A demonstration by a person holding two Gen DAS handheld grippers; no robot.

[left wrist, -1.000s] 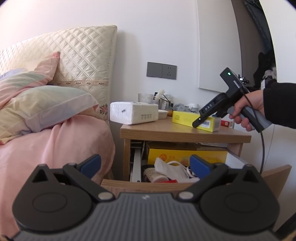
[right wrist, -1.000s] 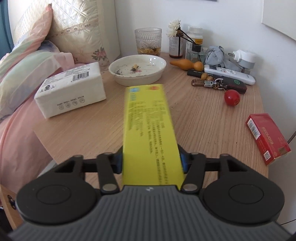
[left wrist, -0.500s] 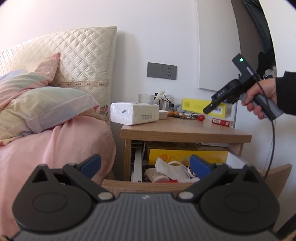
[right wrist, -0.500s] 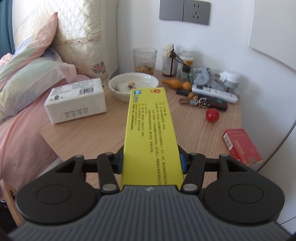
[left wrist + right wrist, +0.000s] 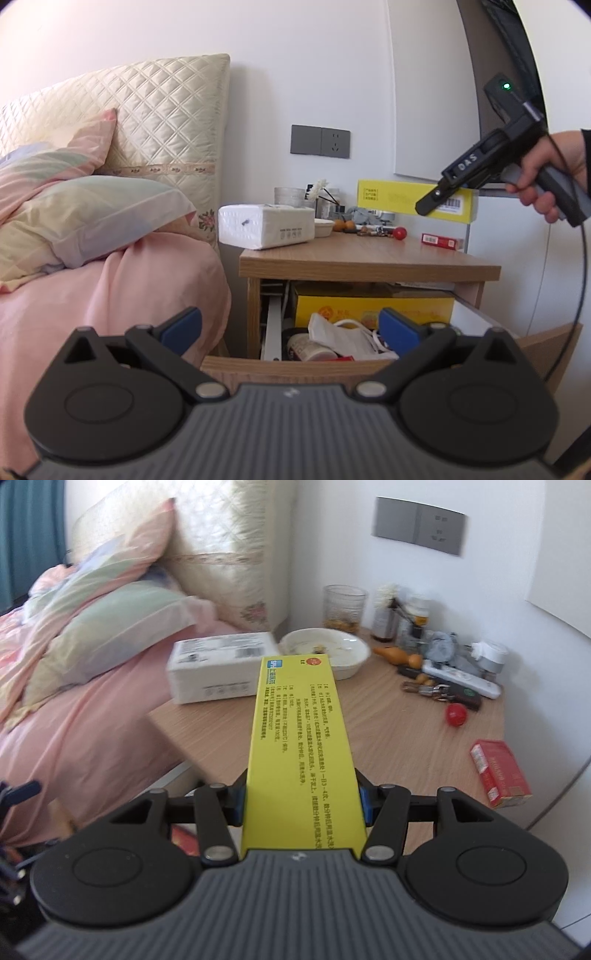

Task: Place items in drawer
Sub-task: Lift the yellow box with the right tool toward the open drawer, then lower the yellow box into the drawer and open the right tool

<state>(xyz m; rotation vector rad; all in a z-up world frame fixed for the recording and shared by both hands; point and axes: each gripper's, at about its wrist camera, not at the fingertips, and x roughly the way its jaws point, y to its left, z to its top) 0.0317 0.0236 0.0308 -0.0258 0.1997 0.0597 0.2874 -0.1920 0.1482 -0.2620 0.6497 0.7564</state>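
Bedside scene. A white tissue pack (image 5: 221, 666) lies at the nightstand's bed-side edge, just beside a white dish (image 5: 327, 651). Behind the dish stands a patterned glass (image 5: 344, 607); bottles (image 5: 400, 618) cluster nearer the wall. A white remote (image 5: 461, 677) lies beside keys (image 5: 424, 690), with a red ball (image 5: 457, 715) near them. A grey wall socket (image 5: 320, 141) sits above. Pillows (image 5: 85, 206) rest against a quilted headboard (image 5: 162, 118).

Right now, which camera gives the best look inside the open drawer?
The left wrist view. It looks straight into the drawer, showing a yellow carton, a cup and crumpled paper. The right wrist view shows almost none of it: the held yellow box and nightstand top fill it.
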